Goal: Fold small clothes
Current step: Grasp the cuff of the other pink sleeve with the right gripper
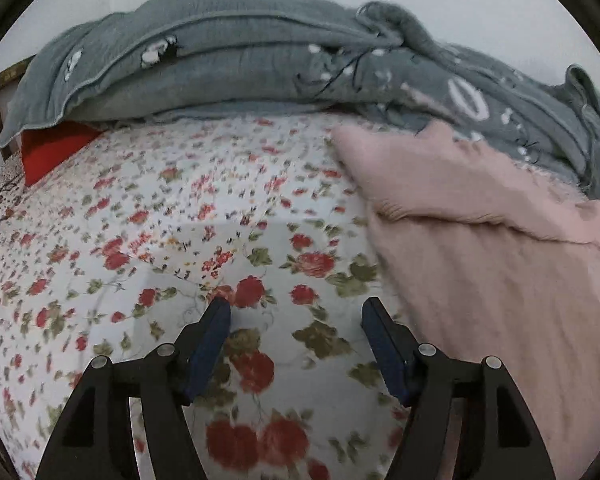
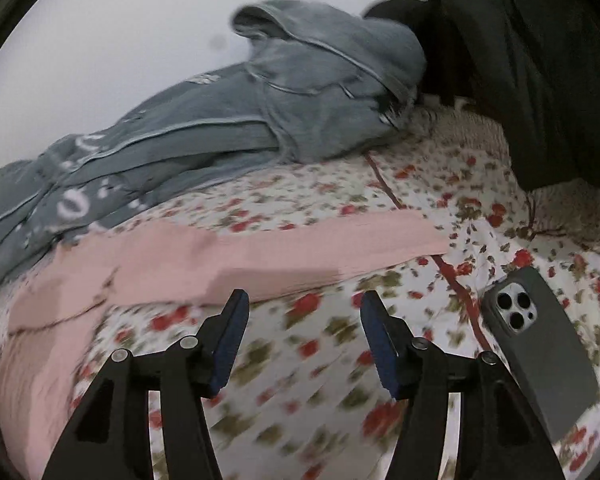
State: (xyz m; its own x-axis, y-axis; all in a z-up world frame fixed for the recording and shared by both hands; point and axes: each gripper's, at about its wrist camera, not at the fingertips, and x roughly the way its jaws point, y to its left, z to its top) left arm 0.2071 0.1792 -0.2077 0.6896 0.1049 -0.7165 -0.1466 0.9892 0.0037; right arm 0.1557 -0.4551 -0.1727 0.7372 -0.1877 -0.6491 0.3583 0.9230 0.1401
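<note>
Currently, the left gripper (image 1: 296, 310) is released: its jaws stand apart over the flowered bedsheet (image 1: 160, 220) with nothing between them. The pink garment (image 1: 480, 248) lies flat on the bed to the right of this gripper, its near edge just beside the right finger. A grey blanket (image 1: 220, 60) is bunched along the far side of the bed, and a red item (image 1: 48, 148) shows under its left end.

The right gripper (image 2: 304, 300) is likewise released, jaws apart and empty, above the bedsheet. In the right wrist view the pink garment (image 2: 228, 256) spreads from the far centre to the near left, its edge just beyond the left finger; whether they touch cannot be told. A phone (image 2: 540, 352) in a dark case lies camera side up on the sheet at the right. Dark clothing (image 2: 540, 60) occupies the far right. Both views are blurred.
</note>
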